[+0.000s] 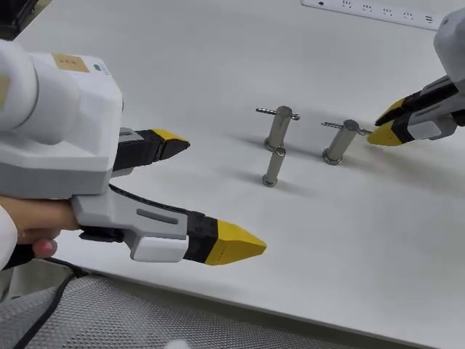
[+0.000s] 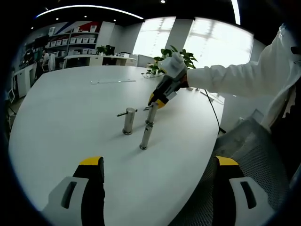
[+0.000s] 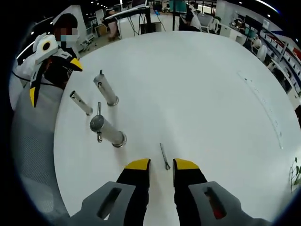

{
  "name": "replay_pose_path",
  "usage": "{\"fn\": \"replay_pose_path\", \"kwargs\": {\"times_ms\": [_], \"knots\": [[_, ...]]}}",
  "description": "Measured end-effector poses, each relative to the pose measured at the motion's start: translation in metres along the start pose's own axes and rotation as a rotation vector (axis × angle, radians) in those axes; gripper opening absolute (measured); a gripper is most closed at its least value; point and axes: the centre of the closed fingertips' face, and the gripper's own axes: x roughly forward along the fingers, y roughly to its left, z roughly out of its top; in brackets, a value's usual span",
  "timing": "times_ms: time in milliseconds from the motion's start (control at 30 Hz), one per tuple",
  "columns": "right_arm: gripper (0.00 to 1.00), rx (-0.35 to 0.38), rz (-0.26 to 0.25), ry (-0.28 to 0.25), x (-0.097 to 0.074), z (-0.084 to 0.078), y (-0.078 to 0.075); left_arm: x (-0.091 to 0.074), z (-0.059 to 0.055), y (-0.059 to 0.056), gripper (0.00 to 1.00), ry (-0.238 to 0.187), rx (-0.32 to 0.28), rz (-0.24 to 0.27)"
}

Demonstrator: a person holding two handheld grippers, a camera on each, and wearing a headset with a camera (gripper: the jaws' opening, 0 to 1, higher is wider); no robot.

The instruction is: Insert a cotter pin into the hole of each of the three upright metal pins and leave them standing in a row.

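**Loose cotter pin lies dead ahead of the right tongs**

Head view: left tongs [image 1: 214, 195] are spread wide and empty, well short of the metal pins. Two pinned posts [image 1: 278, 131] and [image 1: 340, 142] already carry cotter pins. The bare pin [image 1: 273, 167] stands upright on the tabletop [image 1: 218, 65], nearest the left tongs.

Left gripper view: the bare pin [image 2: 146, 136] stands straight ahead, with the right tongs [image 2: 157, 100] beyond it.

Right gripper view: the right tongs [image 3: 162, 165] are narrowly parted, holding nothing. The loose cotter pin [image 3: 163, 154] lies flat just ahead of the gap, its long axis roughly along the tongs — the right side is clearly nearer. The bare pin [image 3: 81, 102] is off to the left, past a pinned post.
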Motion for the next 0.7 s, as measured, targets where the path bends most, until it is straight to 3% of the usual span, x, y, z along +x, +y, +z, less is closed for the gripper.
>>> {"fn": "replay_pose_path", "kwargs": {"times_ms": [267, 700], "knots": [[0.02, -0.030, -0.018, 0.014, 0.008, 0.001, -0.007, -0.002, -0.003, 0.007, 0.95, -0.005, -0.008, 0.005], [0.02, -0.065, -0.010, 0.052, 0.010, -0.002, -0.007, -0.002, -0.005, 0.010, 0.94, -0.002, -0.011, 0.003]]}}
